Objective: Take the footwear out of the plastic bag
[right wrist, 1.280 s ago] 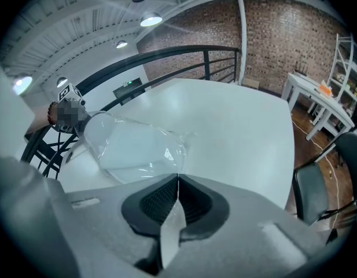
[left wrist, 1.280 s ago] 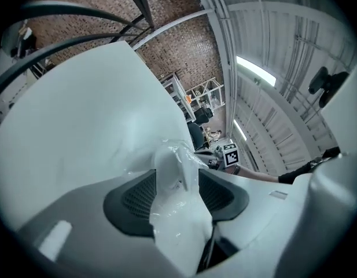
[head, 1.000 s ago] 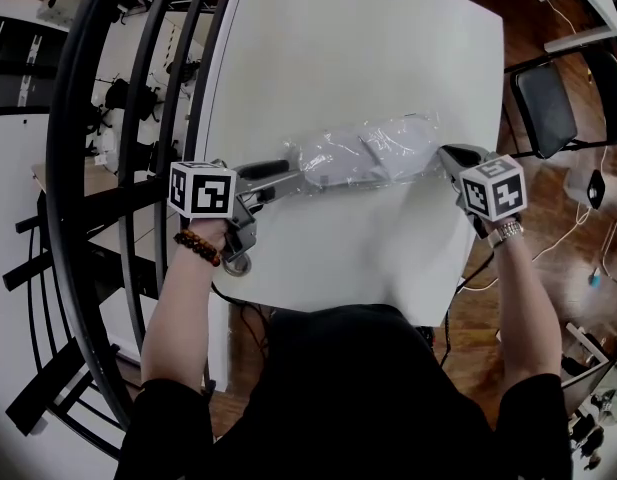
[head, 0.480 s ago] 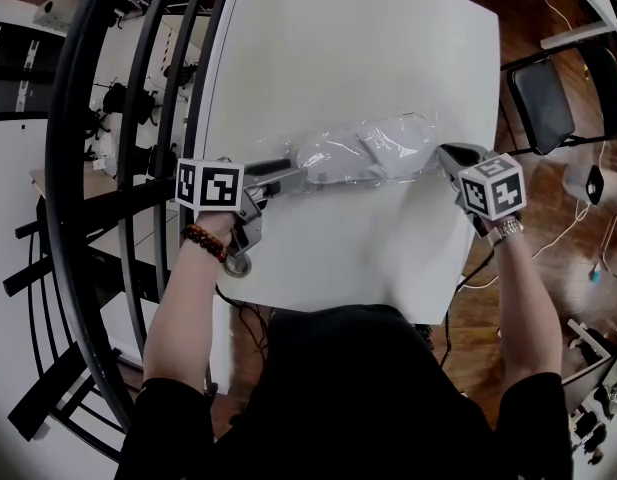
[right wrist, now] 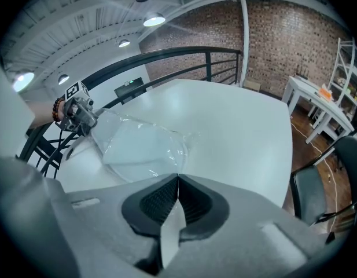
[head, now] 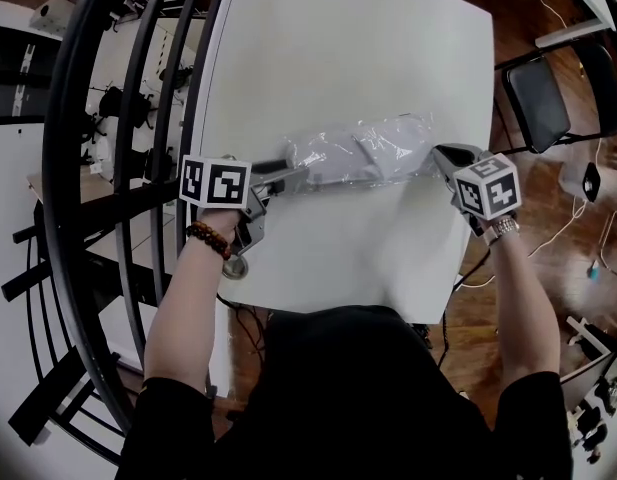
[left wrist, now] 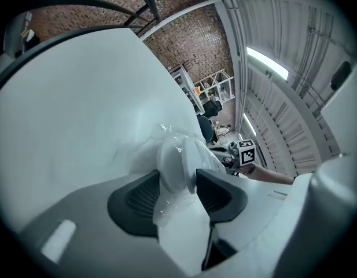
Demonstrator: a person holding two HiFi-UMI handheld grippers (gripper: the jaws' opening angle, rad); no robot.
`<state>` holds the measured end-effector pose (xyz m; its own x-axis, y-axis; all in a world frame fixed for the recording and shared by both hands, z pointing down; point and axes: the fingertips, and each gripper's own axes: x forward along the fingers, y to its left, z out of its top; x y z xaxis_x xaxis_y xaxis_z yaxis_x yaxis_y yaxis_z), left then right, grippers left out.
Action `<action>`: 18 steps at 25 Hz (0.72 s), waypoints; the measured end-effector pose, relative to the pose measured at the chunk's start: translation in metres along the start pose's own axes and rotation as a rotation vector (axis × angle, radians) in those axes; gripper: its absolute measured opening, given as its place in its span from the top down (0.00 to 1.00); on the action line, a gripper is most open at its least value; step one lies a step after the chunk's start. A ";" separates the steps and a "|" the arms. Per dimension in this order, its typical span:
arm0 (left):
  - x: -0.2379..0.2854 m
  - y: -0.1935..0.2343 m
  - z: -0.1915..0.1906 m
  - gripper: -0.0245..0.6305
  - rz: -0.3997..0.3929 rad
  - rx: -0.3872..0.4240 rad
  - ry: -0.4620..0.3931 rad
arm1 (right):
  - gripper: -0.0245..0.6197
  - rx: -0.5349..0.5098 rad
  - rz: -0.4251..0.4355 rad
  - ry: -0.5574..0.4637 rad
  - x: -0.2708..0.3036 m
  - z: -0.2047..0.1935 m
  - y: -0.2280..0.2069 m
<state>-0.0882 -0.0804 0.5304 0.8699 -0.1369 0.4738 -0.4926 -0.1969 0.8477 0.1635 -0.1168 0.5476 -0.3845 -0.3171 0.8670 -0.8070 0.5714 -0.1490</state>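
Note:
A clear plastic bag (head: pixel 363 153) lies across the white table (head: pixel 338 48) with white footwear (head: pixel 388 146) inside it. My left gripper (head: pixel 291 175) is at the bag's left end. Its jaws are closing, and the pads touch both sides of the footwear's rounded end (left wrist: pixel 175 162), with crinkled bag film around it. My right gripper (head: pixel 438 156) holds the bag's right end. In the right gripper view it (right wrist: pixel 177 193) is shut on a thin strip of film, and the bag (right wrist: pixel 140 146) stretches away toward the left gripper (right wrist: pixel 80 114).
A black curved railing (head: pixel 138 118) runs along the table's left edge, close to my left hand. A black chair (head: pixel 543 103) stands off the table's right side on a wooden floor with cables. The table's far half carries nothing.
My left gripper has moved a little to the right along the bag's end, and its jaws have narrowed onto the footwear. The right gripper has hardly moved.

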 end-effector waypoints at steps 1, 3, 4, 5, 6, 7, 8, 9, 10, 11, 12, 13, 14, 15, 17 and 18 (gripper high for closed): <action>-0.001 0.000 0.001 0.66 0.005 0.008 -0.003 | 0.97 -0.002 -0.001 -0.001 0.000 -0.001 0.000; -0.004 0.001 0.004 0.75 0.009 0.011 -0.017 | 0.97 -0.001 -0.004 -0.009 -0.002 -0.002 0.000; -0.006 0.001 0.005 0.77 0.010 0.007 -0.025 | 0.97 0.005 -0.007 -0.014 -0.003 -0.002 0.000; -0.008 0.002 0.005 0.78 0.011 0.004 -0.033 | 0.97 0.012 -0.011 -0.019 -0.004 -0.002 -0.001; -0.010 0.004 0.006 0.78 0.013 0.002 -0.039 | 0.97 0.019 -0.015 -0.022 -0.005 -0.003 -0.001; -0.012 0.006 0.005 0.79 0.015 0.000 -0.043 | 0.97 0.022 -0.018 -0.025 -0.005 -0.003 -0.001; -0.014 0.008 0.005 0.79 0.017 -0.001 -0.045 | 0.97 0.023 -0.020 -0.027 -0.004 -0.003 0.000; -0.015 0.010 0.005 0.80 0.019 -0.001 -0.046 | 0.97 0.022 -0.021 -0.030 -0.003 -0.002 0.000; -0.016 0.011 0.004 0.80 0.020 -0.001 -0.048 | 0.97 0.022 -0.023 -0.032 -0.003 -0.003 0.000; -0.016 0.009 0.005 0.81 0.022 0.000 -0.051 | 0.97 0.022 -0.026 -0.035 -0.005 -0.004 -0.002; -0.015 0.007 0.005 0.81 0.024 0.002 -0.056 | 0.97 0.024 -0.029 -0.038 -0.009 -0.005 -0.005; -0.015 0.005 0.006 0.81 0.025 0.002 -0.063 | 0.97 0.026 -0.033 -0.041 -0.012 -0.006 -0.008; -0.015 0.003 0.005 0.82 0.025 0.001 -0.069 | 0.97 0.028 -0.038 -0.044 -0.016 -0.008 -0.010; -0.017 0.003 0.005 0.82 0.024 -0.001 -0.076 | 0.97 0.032 -0.043 -0.047 -0.019 -0.010 -0.011; -0.021 0.004 0.004 0.82 0.021 -0.010 -0.090 | 0.97 0.041 -0.055 -0.052 -0.022 -0.012 -0.014; -0.022 0.005 0.004 0.83 0.018 -0.016 -0.099 | 0.97 0.046 -0.061 -0.054 -0.023 -0.013 -0.015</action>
<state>-0.1100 -0.0822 0.5228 0.8541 -0.2354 0.4637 -0.5069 -0.1778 0.8435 0.1905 -0.1084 0.5356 -0.3570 -0.3912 0.8483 -0.8489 0.5148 -0.1199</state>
